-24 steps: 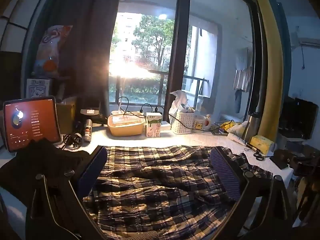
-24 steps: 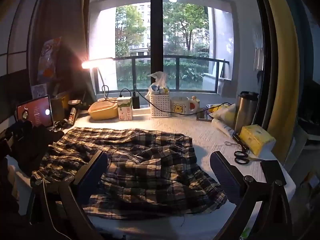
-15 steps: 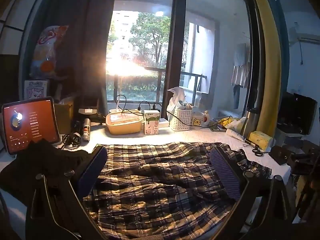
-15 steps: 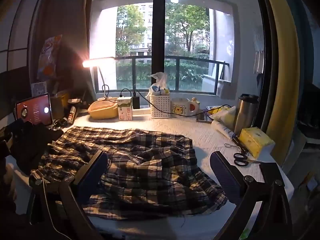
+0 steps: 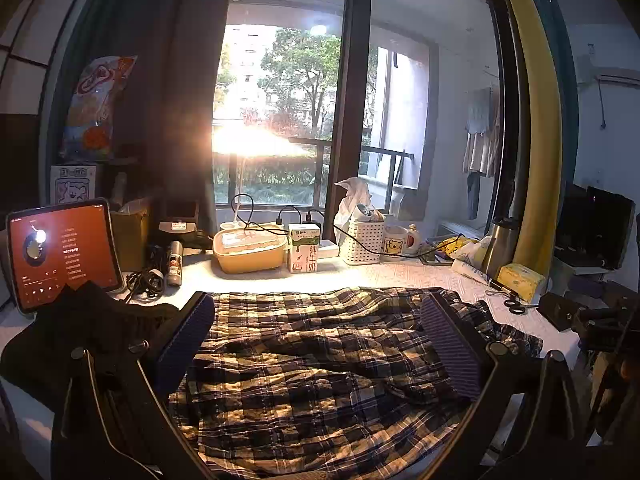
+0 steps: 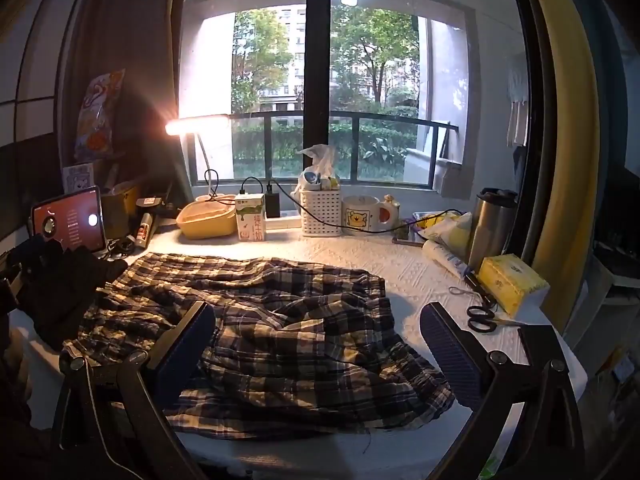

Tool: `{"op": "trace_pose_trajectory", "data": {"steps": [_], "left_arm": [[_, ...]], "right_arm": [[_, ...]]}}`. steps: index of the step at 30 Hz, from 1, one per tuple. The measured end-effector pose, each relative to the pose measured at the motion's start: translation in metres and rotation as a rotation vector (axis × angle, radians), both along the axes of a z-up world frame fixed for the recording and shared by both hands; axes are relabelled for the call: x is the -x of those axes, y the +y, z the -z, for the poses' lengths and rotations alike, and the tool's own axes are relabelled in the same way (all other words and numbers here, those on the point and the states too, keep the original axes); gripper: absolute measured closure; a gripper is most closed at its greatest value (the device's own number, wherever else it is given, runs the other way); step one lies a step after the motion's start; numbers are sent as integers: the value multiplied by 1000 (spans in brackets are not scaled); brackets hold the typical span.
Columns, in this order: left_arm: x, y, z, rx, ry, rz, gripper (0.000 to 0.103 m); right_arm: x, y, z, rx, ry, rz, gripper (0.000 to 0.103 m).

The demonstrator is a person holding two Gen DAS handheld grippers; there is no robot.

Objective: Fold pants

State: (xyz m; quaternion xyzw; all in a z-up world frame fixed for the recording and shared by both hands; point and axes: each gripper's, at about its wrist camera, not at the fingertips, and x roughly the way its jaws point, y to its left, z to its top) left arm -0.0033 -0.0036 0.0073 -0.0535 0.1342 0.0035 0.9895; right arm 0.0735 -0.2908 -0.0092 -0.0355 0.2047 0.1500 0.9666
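Fingers of both grippers are spread wide and hold nothing. The left gripper [image 5: 316,344] hovers over the plaid pants [image 5: 320,360], and the right gripper [image 6: 316,348] hovers over the same pants [image 6: 260,320] nearer their right-hand end.

The pants lie rumpled and unfolded across a white textured bench [image 6: 400,268], reaching almost to its front edge.

What could go wrong, as a judgement: the cloth is bunched in several layers, so a pinch may catch only the top layer or too many at once, and the fold would come out crooked. A dark garment [image 5: 80,332] lies just left of the pants and touches them; it could be dragged along. Black scissors [image 6: 482,312] and a yellow tissue pack [image 6: 508,284] sit right of the pants and could be swept off by swinging fabric. A hem near the front edge could slide off the bench.

Behind the pants, against a large window, stand a lit tablet [image 5: 64,252], a yellow lidded container [image 5: 250,250], a milk carton [image 5: 304,254], a white basket [image 6: 320,212], a bear mug [image 6: 360,216] and a steel flask [image 6: 492,228]. A desk lamp [image 6: 196,124] glares brightly above the container. Trees and buildings show outside.
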Motion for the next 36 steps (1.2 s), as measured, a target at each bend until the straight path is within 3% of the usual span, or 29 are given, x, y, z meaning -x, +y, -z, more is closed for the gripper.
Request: {"op": "trace_pose_trajectory", "data": {"steps": [36], "left_arm": [[2, 1, 0, 1, -1, -2, 1]], "right_arm": [[3, -1, 1, 0, -2, 2, 0]]}}
